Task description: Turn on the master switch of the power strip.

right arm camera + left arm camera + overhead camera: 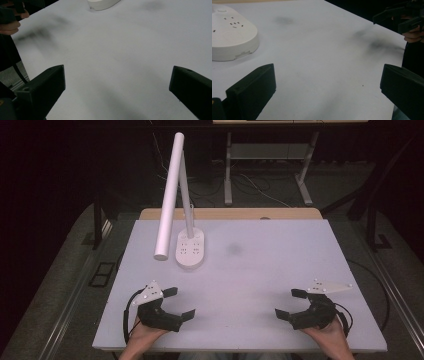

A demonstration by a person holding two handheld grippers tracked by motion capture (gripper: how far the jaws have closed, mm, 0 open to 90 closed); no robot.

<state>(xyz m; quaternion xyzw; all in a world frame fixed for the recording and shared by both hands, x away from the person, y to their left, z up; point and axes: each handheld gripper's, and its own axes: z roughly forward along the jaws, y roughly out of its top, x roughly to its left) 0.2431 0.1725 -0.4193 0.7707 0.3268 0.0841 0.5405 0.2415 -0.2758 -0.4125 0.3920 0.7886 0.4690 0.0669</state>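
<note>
Lamp base (190, 249) sits nearest the left tongs (181, 303); both left and right tongs (290, 304) gape apart, holding nothing

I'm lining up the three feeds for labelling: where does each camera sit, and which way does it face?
High view: above the near edge, looking forward and down on the white table; both hands, left gripper and right gripper.
Left gripper view: rides that gripper, facing across the table; open jaws, lamp base.
Right gripper view: likewise; open jaws.
Shared: the lamp base and table.
</note>
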